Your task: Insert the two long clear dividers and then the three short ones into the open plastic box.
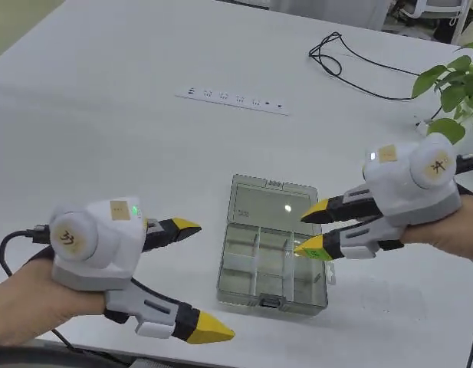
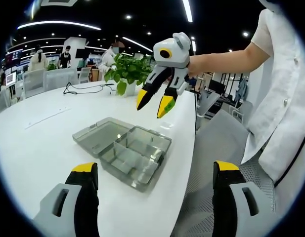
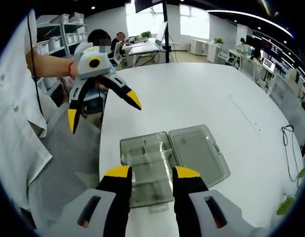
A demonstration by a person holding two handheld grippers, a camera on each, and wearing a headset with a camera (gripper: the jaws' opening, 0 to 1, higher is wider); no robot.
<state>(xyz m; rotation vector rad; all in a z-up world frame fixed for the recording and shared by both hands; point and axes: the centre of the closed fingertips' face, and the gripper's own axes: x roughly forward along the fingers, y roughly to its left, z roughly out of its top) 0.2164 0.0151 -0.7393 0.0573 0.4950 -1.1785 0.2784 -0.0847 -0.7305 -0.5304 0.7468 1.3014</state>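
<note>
A broad white table (image 1: 106,123) spreads under everything, and the open box of smoky clear plastic (image 1: 251,295) sits on it close to the near edge, roughly between the two hands. Its lid is swung right back and lies flat on the far side of the base. The left gripper (image 1: 199,278), white-bodied with black jaws and yellow tips, is held off to the left of the box and well clear of it. Its jaws are spread wide with nothing between them, and its own view looks across the gap at the box and the other hand. The right gripper (image 1: 311,231), of the same make, is raised above the right side of the box. In the head view its tips fall over the right rim of the base, and in the left gripper view it hangs well above the table. Its jaws stand only a little apart, and no part can be made out between them. A leafy green plant (image 1: 454,92) stands at the far right edge. A flat white power strip (image 1: 232,100) lies farther back, mid-table. A thin black cable (image 1: 326,47) loops beyond it. Clear dividers (image 1: 256,253) already cross the base, splitting it into compartments; their exact number is hard to read.
</note>
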